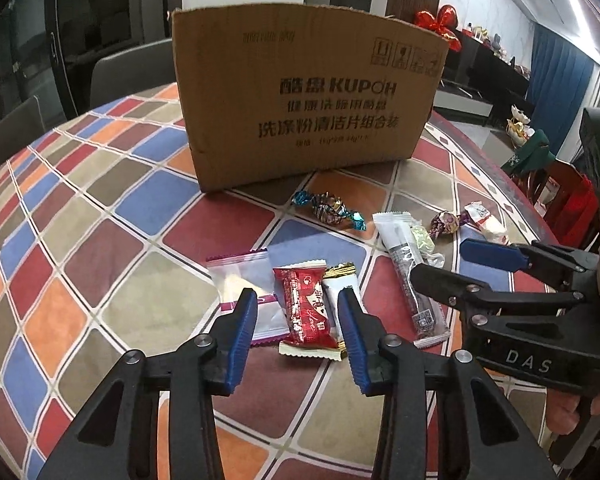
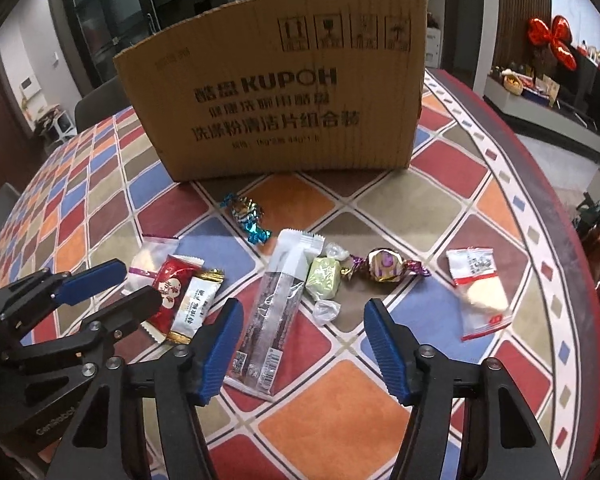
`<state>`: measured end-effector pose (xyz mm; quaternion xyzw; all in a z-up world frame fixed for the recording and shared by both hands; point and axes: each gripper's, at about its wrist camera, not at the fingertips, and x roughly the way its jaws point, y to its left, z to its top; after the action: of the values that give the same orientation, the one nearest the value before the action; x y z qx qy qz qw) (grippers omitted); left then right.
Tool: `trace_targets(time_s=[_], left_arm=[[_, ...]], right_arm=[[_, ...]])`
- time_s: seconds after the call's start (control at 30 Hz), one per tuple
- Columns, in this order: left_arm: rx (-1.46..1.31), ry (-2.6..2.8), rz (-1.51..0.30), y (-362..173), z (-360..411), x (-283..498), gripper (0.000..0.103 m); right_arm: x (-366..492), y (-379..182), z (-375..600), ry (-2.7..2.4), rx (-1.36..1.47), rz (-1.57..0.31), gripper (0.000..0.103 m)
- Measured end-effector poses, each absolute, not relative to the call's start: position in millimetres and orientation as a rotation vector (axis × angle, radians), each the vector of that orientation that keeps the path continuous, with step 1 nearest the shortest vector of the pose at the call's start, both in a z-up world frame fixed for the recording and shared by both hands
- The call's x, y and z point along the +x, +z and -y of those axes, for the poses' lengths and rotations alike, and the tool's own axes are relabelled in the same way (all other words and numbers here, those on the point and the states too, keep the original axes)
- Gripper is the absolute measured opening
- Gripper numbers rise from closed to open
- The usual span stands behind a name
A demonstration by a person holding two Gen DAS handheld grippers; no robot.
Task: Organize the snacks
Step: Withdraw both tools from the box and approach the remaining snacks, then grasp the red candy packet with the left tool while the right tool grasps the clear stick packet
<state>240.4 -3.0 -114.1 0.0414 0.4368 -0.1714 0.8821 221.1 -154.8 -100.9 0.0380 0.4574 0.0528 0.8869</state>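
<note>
Wrapped snacks lie on the checked tablecloth in front of a cardboard box (image 1: 308,112). My left gripper (image 1: 298,314) is open low over a red packet (image 1: 306,308). One finger overlaps a clear purple-edged packet (image 1: 244,280) and the other a white-and-gold packet (image 1: 338,284). My right gripper (image 2: 304,322) is open above the lower end of a long grey bar packet (image 2: 278,312) and a green candy (image 2: 322,280). Farther right lie a purple-gold candy (image 2: 384,266) and a white packet with red trim (image 2: 480,288). A blue foil candy (image 2: 246,216) rests near the box.
The box stands upright with its top hidden from both views. The round table's edge (image 2: 572,240) curves close on the right. A grey chair (image 1: 132,68) stands behind the table, and a sideboard with a red bow (image 2: 548,40) is far right.
</note>
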Motion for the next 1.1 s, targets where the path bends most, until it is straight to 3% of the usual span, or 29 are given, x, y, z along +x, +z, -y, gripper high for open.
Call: trace_targets(time_s=[0.47, 0.53, 0.57, 0.6, 0.77, 1.1], left_arm=[[0.054, -0.363, -0.930, -123, 6, 253, 0.033], [0.054, -0.369, -0.933, -124, 8, 254, 0.027], [0.055, -0.372, -0.938, -125, 9, 254, 0.023], [0.055, -0.372, -0.938, -126, 10, 254, 0.023], [0.048, -0.369, -0.936, -125, 9, 253, 0.022], [0.039, -0.359, -0.877, -100, 7, 237, 0.022]], right_arm=[[233, -114, 146, 0.121, 0.075, -0.987, 0.054], [234, -115, 145, 0.119, 0.064, -0.985, 0.049], [234, -115, 144, 0.122, 0.060, -0.984, 0.041], [234, -114, 144, 0.126, 0.055, -0.984, 0.035], [234, -114, 143, 0.139, 0.052, -0.985, 0.025], [224, -102, 145, 0.153, 0.049, -0.955, 0.021]])
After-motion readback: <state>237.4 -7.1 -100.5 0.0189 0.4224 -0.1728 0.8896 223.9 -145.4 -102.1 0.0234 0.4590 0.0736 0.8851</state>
